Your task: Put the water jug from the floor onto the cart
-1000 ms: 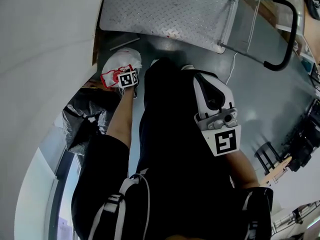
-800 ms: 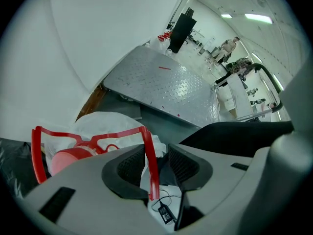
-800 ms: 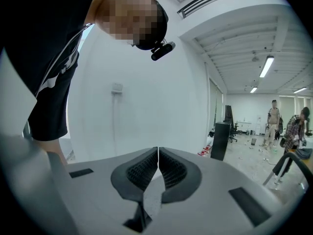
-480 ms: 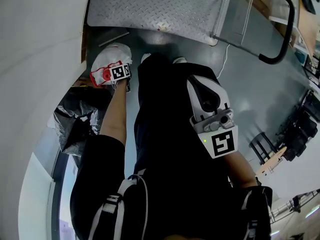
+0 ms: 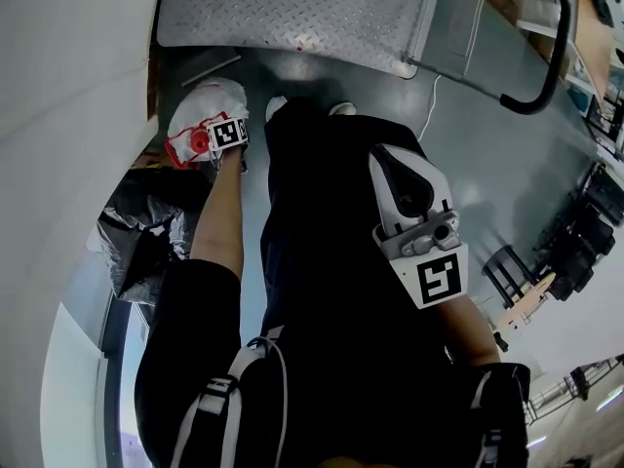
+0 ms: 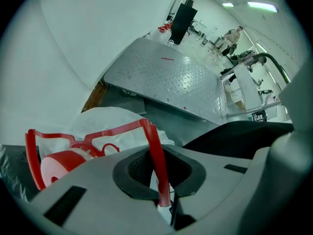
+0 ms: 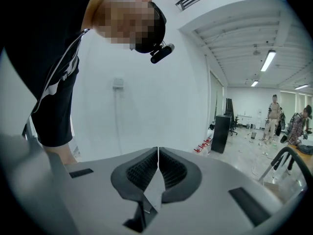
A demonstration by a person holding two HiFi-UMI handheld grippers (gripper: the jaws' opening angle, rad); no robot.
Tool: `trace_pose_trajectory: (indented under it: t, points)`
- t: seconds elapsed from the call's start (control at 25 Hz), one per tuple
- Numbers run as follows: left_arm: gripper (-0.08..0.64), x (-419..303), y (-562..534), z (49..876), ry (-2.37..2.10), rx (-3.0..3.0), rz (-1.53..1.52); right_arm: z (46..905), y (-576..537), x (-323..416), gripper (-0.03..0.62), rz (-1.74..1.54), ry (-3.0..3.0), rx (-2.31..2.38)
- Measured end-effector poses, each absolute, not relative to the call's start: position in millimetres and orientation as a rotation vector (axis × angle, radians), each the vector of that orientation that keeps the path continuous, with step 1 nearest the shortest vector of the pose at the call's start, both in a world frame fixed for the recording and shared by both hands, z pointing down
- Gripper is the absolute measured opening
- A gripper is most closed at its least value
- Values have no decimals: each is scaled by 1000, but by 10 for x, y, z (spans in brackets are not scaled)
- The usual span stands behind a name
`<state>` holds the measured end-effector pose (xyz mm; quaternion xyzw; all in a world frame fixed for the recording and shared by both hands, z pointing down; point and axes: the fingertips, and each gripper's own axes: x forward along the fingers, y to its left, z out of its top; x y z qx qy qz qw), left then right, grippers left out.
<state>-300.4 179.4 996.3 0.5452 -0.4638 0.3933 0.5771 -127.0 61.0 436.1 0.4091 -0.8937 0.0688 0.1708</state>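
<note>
**Q:** Location of the water jug [image 5: 210, 105]?

**A:** On the floor [image 5: 487, 164], beside the white wall [image 5: 68, 115], near the front edge of the cart [image 5: 292, 8] but not on its deck.

**Q:** Left gripper [image 6: 157, 153]?

**A:** Jaws have just been closing; they now pinch the jug's red handle [image 6: 93, 136].

**Q:** Right gripper [image 7: 158, 153]?

**A:** Jaws pressed together, nothing between them. It is well apart from the jug.

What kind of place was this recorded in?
Probably a big workshop or lab hall: a metal platform cart stands on a smooth grey floor, and strip lights run along a bare ceiling.
</note>
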Motion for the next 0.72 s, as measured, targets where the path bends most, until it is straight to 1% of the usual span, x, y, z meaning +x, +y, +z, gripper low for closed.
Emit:
trace_pose_trajectory:
  t: [0.32, 0.72]
  points:
    - [21, -3077, 1883, 9757, -1075, 1220, 805, 4191, 533, -1197, 20, 207, -2536, 1229]
    - [23, -3199, 2061, 9526, -987, 1229, 891, 4001, 555, -1170, 19, 221, -2557, 1275]
